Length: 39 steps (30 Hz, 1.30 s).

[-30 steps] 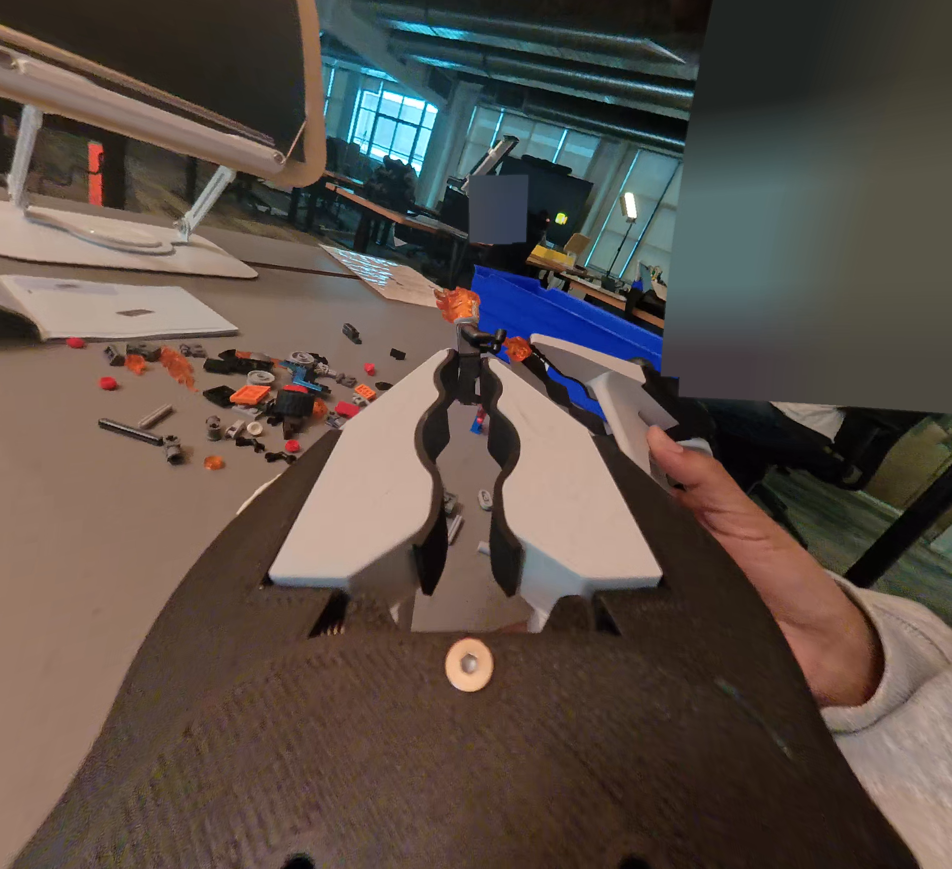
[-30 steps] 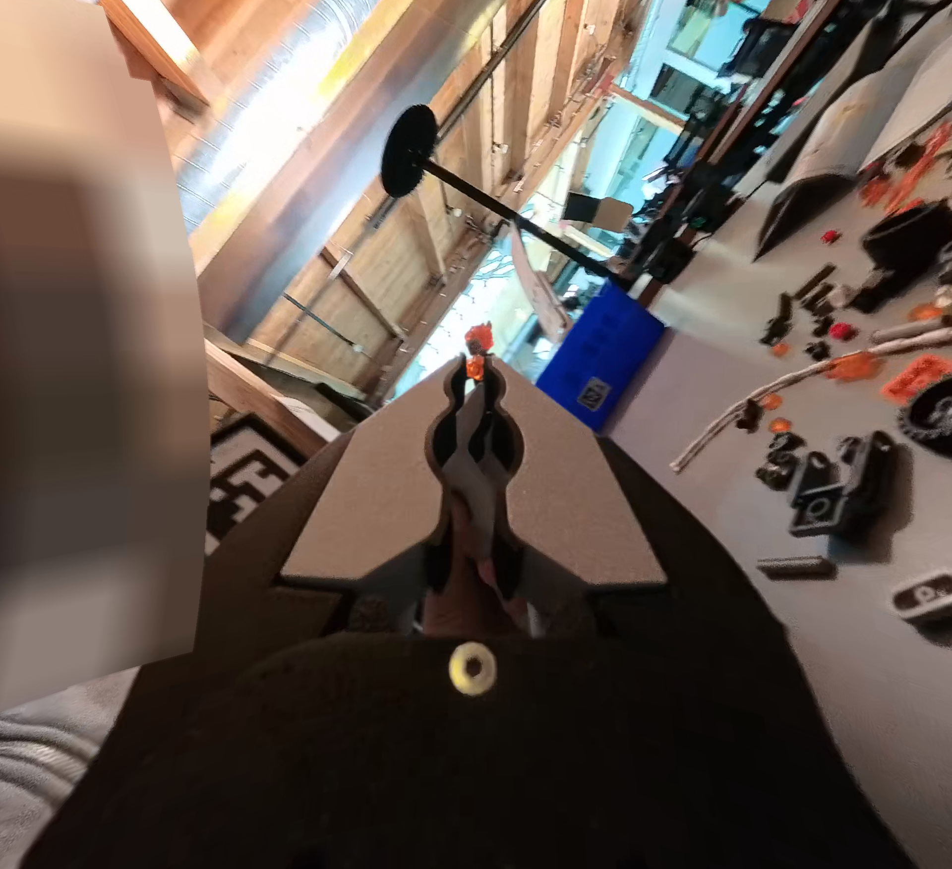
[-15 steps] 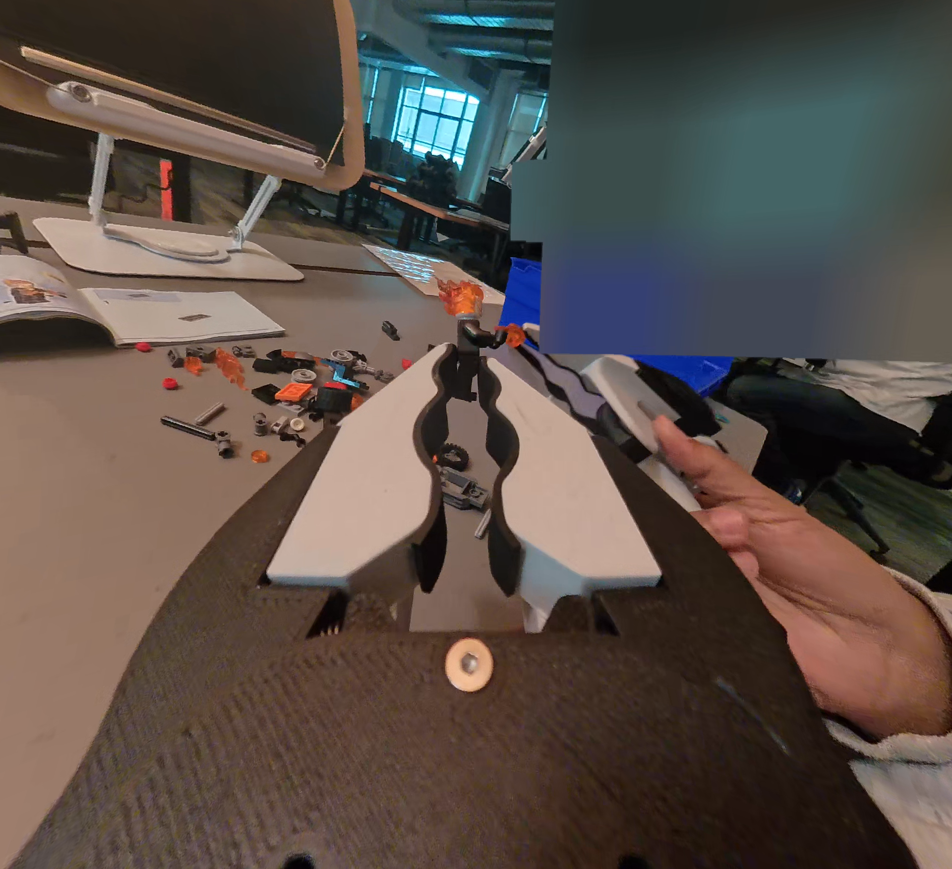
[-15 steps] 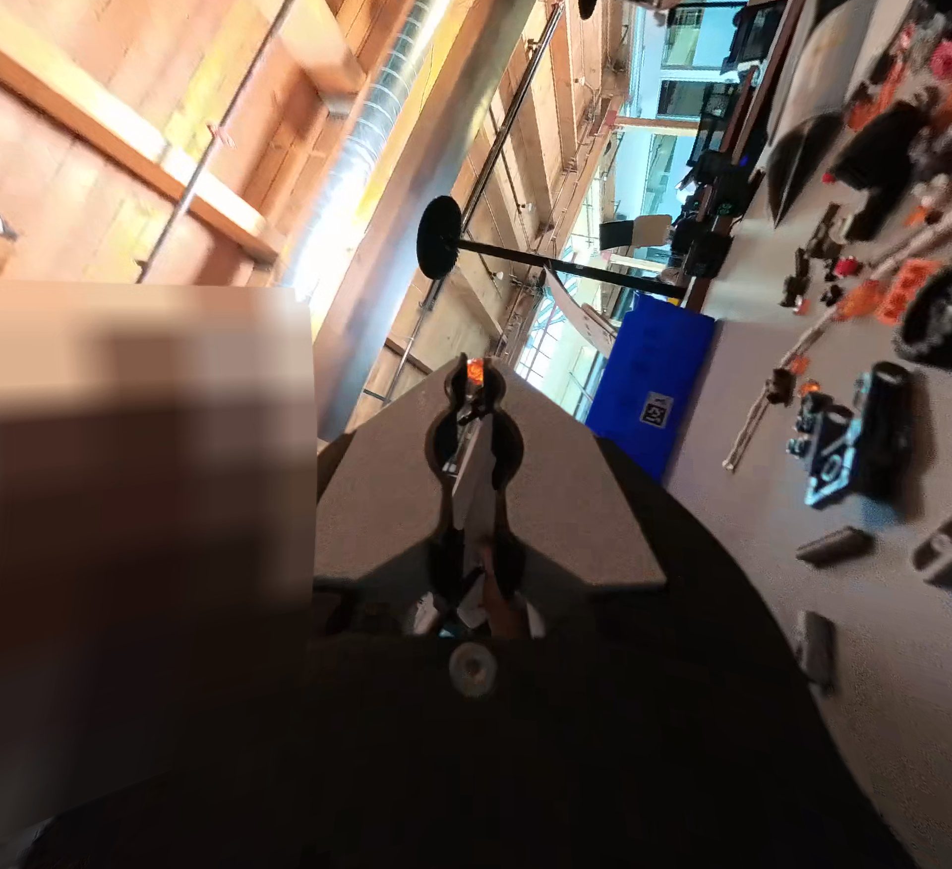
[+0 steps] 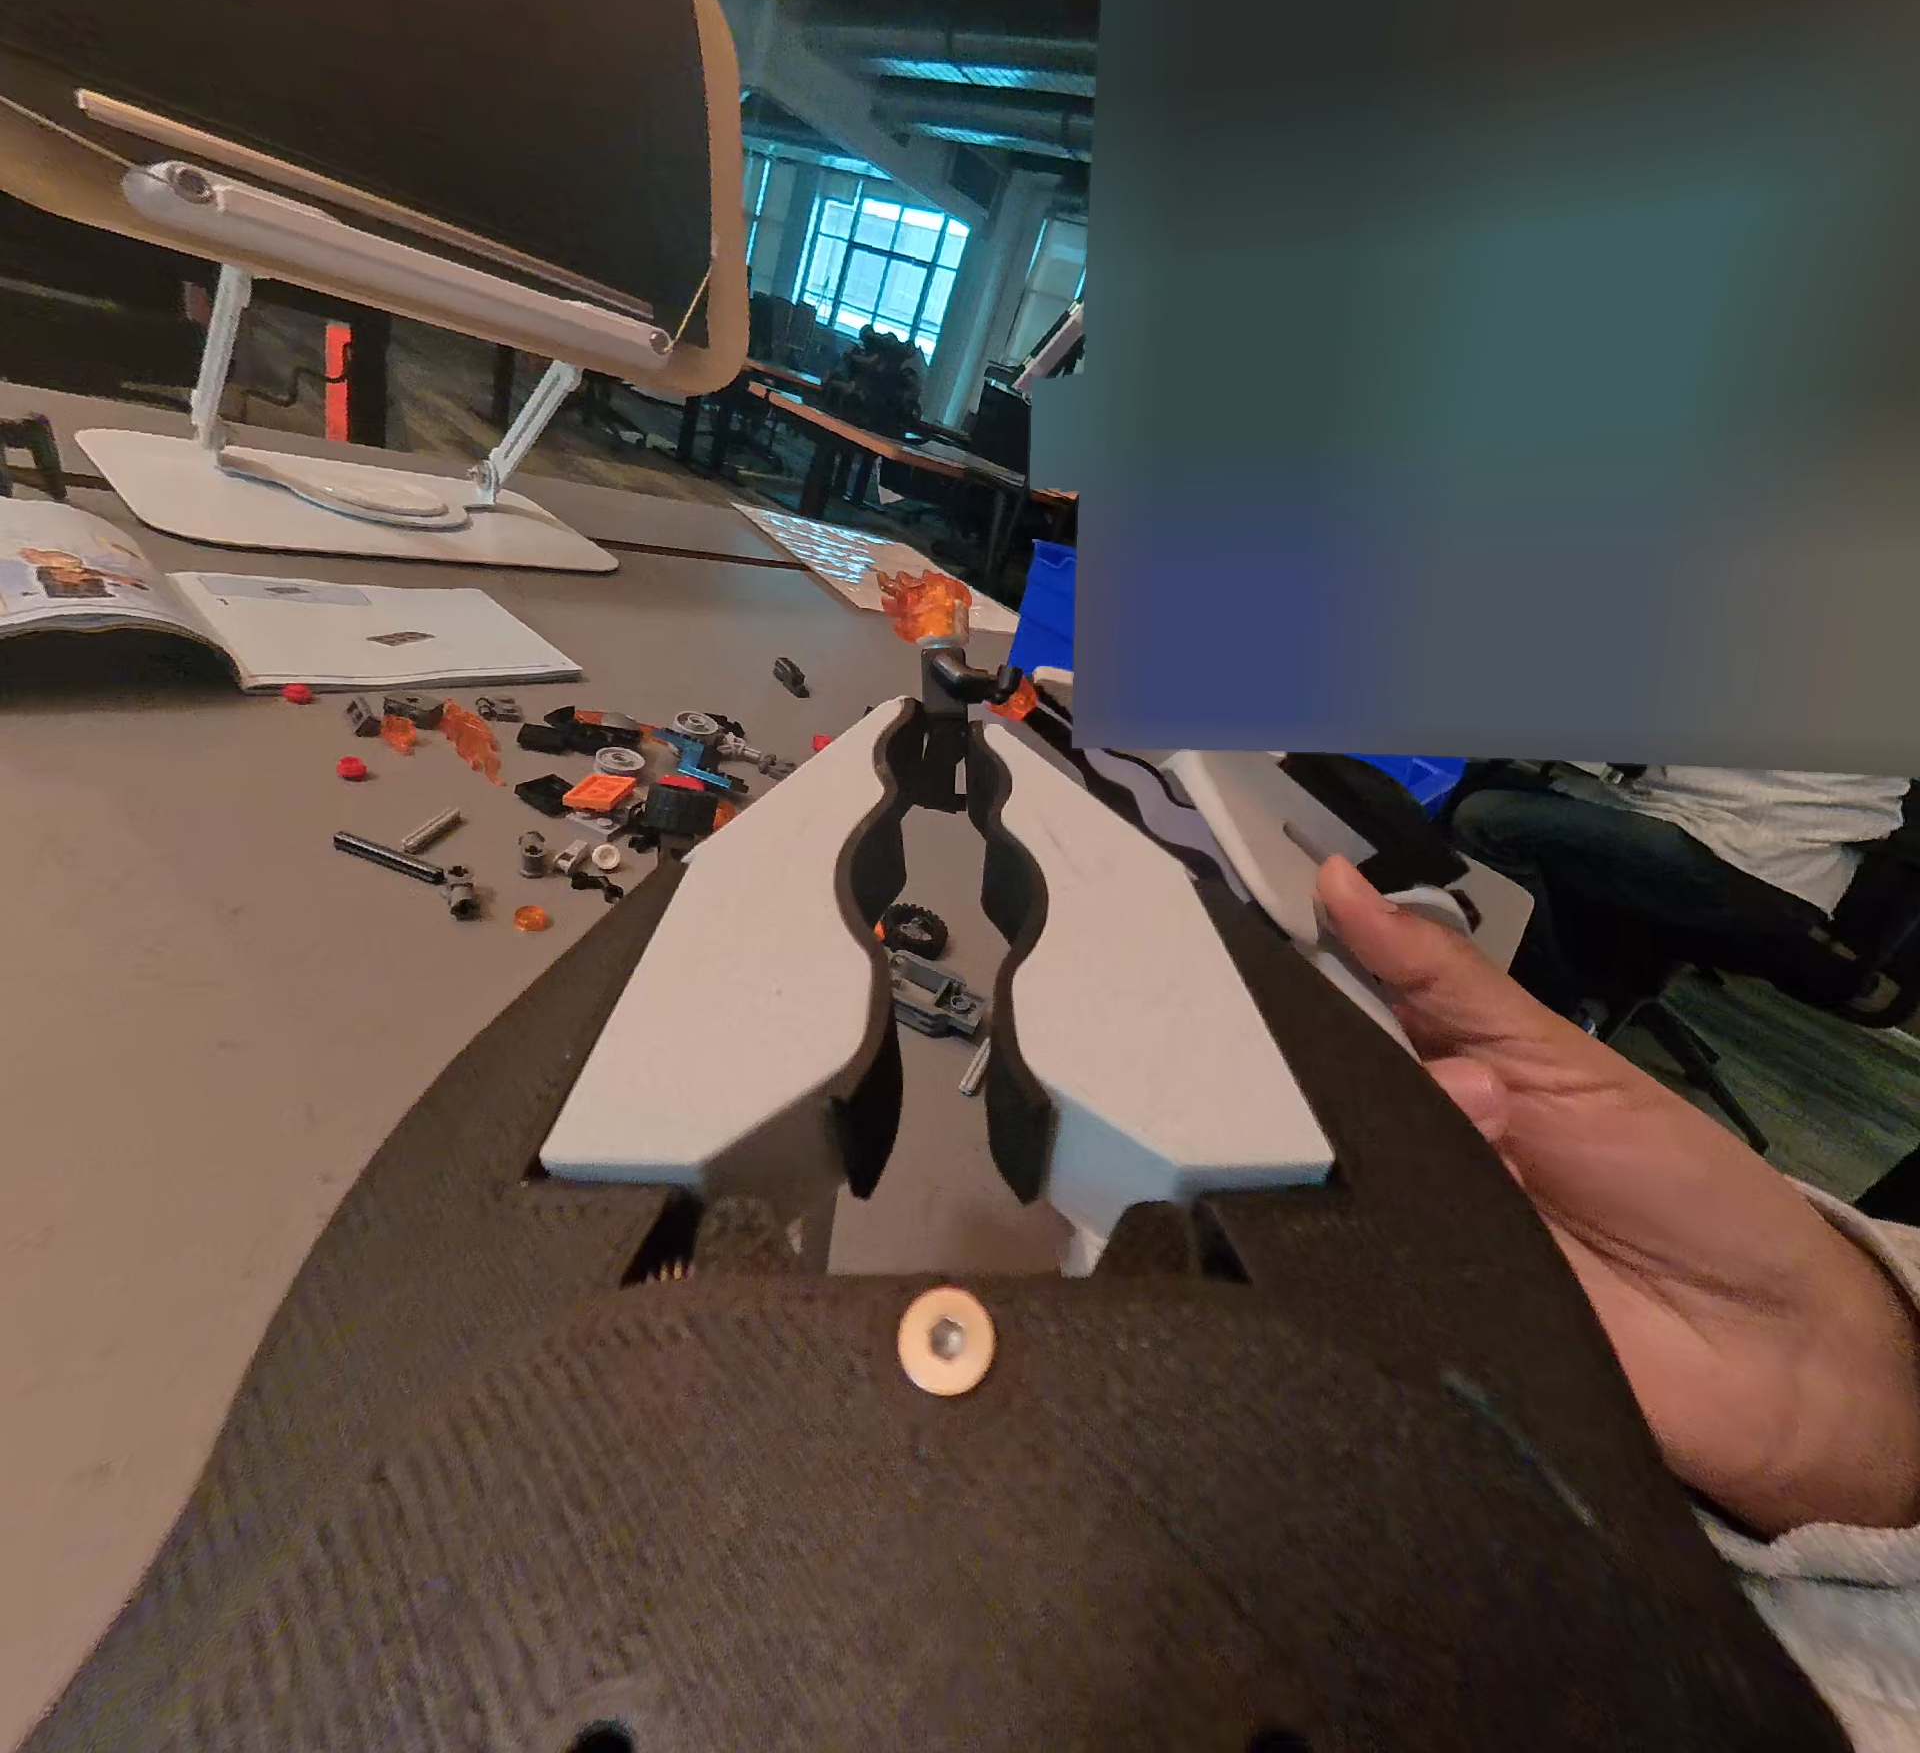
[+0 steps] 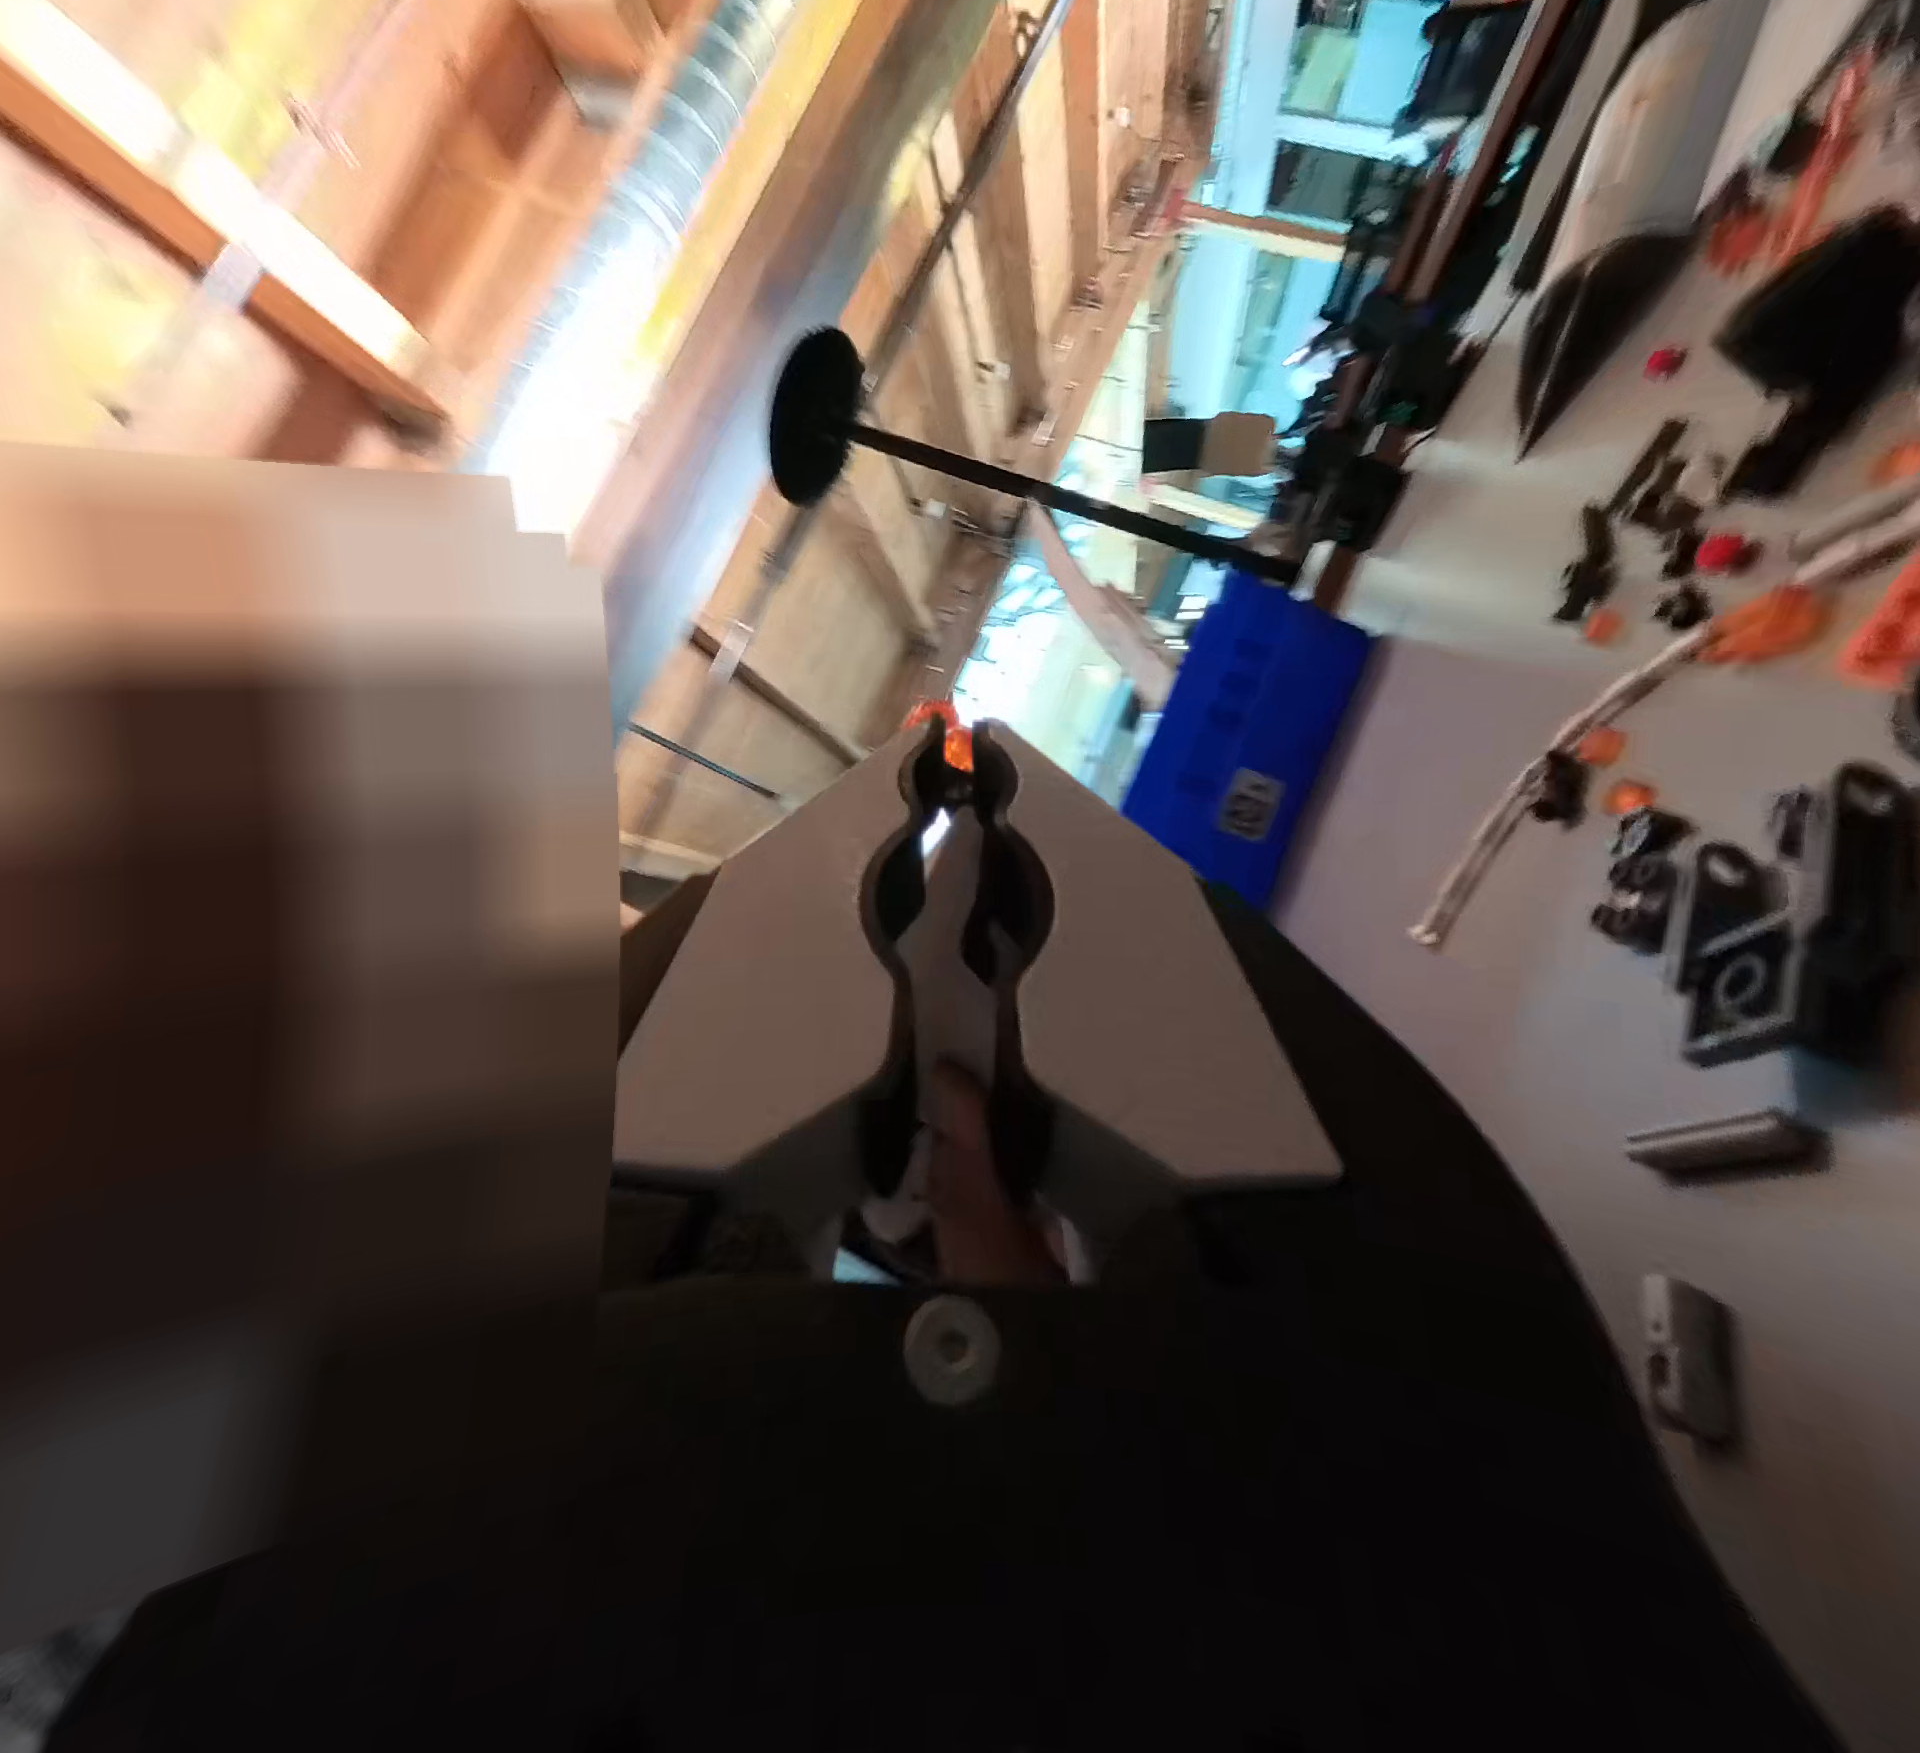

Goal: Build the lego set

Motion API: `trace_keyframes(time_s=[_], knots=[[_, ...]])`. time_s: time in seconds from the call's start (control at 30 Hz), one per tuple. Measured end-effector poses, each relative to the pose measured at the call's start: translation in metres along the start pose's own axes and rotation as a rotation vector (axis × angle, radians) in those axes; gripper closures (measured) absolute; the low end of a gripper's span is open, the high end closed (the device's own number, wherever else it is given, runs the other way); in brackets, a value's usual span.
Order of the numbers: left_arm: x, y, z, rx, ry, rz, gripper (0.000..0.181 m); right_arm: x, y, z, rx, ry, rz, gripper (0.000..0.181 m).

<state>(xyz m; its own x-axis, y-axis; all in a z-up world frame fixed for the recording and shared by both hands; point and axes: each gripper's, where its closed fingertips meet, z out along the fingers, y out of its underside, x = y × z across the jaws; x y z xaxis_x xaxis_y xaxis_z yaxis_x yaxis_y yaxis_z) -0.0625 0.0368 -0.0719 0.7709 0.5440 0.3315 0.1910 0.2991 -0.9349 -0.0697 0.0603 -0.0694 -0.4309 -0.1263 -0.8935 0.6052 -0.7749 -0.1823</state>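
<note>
Left gripper (image 5: 943, 747) is clamped on the minifigure (image 5: 948, 704), tips pinching its dark legs, so the fig stands upright just past the fingertips w/ its orange flame head (image 5: 923, 604) on top. An orange flame piece (image 5: 1014, 697) sits at the fig's hand, on the gripper's right side, and the right gripper (image 5: 1226, 810) comes in from that same side, held by a bare hand (image 5: 1538, 1142).

Right wrist view is rolled over and blurry. Right gripper (image 6: 954, 747) has tips nearly together on a small orange piece (image 6: 948, 745); looks gripped, prob the same flame.

Step in hand, I'd say: fitting the flame accessory onto the fig's hand. Can't tell if it's fully seated yet.

Loose parts (image 5: 623, 789) lie on the grey table (image 5: 208, 976), ahead and to the left of the left gripper; a black wheel (image 5: 914, 926) and a grey bit (image 5: 940, 995) show below, through the gap between its fingers. Open instruction booklet (image 5: 312, 633) farther left.

Next move calls for: left keeps the fig steady, right presses gently along the hand clip, then lets go w/o twisting, as the arm looks likely to swivel under side load.
</note>
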Motion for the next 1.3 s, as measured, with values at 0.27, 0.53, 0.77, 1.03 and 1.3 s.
trace_keyframes(time_s=[0.27,0.53,0.77,1.03,1.3], knots=[[-0.016,0.0,0.003,-0.01,-0.038,-0.079,0.176,-0.016,0.003,0.007,-0.014,0.19,-0.577,0.178],[-0.011,0.002,0.005,-0.016,0.009,-0.108,0.176,-0.013,0.008,0.014,-0.016,0.256,-0.833,0.179],[-0.014,0.0,0.005,0.001,0.027,-0.167,0.176,-0.004,0.012,0.017,-0.039,0.296,-0.919,0.179],[-0.017,-0.002,0.003,0.019,0.02,-0.171,0.177,0.0,0.018,0.017,-0.079,0.305,-0.924,0.179],[-0.002,0.0,0.003,-0.025,0.013,0.064,0.176,0.007,0.016,0.007,-0.107,0.289,-0.746,0.181]])
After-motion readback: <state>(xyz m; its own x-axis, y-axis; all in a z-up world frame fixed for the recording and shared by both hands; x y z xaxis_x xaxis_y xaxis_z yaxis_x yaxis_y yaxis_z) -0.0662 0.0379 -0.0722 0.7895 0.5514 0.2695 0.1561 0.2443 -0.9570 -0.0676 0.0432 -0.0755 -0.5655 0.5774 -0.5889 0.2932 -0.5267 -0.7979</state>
